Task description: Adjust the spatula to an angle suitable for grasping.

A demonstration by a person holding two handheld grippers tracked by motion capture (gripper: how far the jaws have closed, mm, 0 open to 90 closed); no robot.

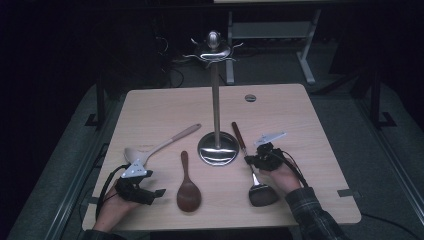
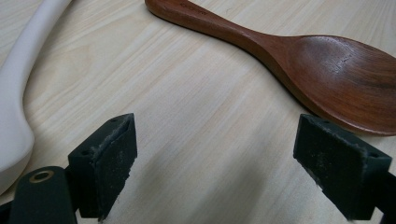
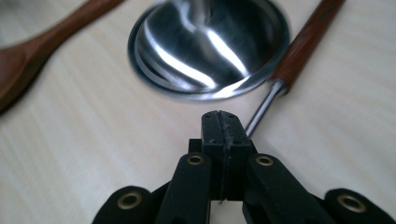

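Your right gripper (image 3: 223,122) has its jaws pressed together on nothing, just beside the thin metal shank of the dark spatula (image 1: 258,190), near the stand's round base (image 1: 217,149). Your left gripper (image 2: 229,170) gapes wide over bare table (image 1: 280,107). Three utensils lie there: white spoon (image 1: 150,150) left, wooden spoon (image 1: 188,190) middle, spatula right.

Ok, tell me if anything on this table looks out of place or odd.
The utensil stand has bare hooks, while all three utensils lie flat on the table: the white ladle, the wooden spoon and the dark spatula. Nothing looks spilled or damaged. The right tool is shut and holds nothing.
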